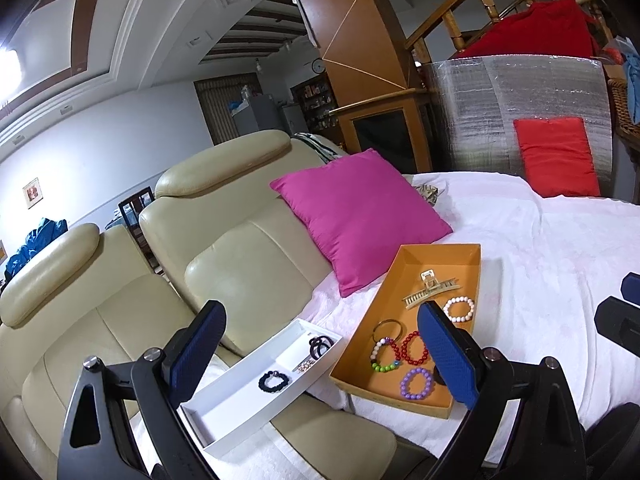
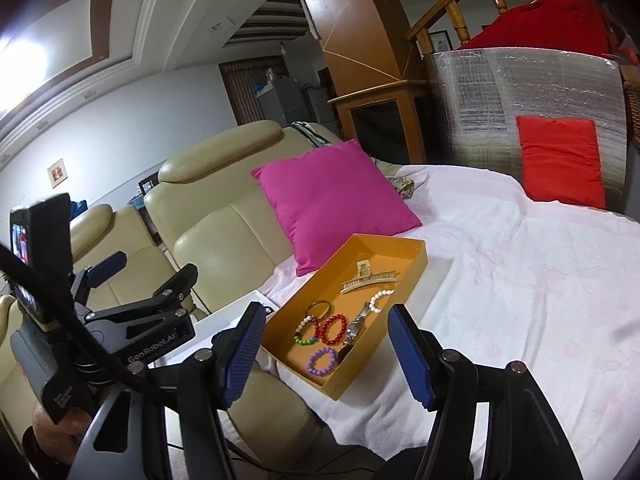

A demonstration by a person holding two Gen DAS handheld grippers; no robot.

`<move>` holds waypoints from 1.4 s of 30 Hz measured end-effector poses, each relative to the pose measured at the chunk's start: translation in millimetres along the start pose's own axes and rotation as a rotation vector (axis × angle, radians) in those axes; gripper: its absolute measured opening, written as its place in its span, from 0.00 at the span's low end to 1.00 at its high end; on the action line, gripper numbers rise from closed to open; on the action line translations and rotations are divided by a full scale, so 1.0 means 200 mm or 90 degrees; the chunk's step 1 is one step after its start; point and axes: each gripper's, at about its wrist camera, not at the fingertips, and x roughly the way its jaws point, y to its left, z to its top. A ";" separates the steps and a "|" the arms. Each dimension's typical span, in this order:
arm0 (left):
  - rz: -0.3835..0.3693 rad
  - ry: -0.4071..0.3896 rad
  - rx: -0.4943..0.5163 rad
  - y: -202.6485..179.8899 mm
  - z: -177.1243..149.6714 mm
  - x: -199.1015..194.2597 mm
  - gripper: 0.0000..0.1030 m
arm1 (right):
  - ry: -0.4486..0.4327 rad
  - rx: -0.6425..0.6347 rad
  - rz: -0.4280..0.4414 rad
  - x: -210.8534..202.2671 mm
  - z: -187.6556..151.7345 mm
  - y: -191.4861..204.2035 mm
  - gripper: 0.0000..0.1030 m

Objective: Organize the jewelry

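- Left gripper: jaws stand wide apart, nothing between the pads; it hangs above the near edge of the white cloth, over the gap between the two trays.
- Right gripper: jaws apart, nothing clamped; the near end of the orange tray shows between its fingers.
- Orange tray lies on the white cloth, just beside a pink cushion.
- Inside the orange tray: beige hair claw, white bead bracelet, red bead bracelet, multicolour bead bracelet, purple bead bracelet, thin metal bangle.
- White divided tray sits left of the orange tray, partly on the cream sofa.
- White tray holds a black scrunchie in one compartment, black hair ties and a small sparkly piece in the far one.
- Red cushion leans on a silver foil panel, well apart from the trays.
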 end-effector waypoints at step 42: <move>0.017 0.033 -0.020 0.08 -0.05 0.20 0.94 | 0.022 -0.016 -0.011 0.22 0.04 0.07 0.65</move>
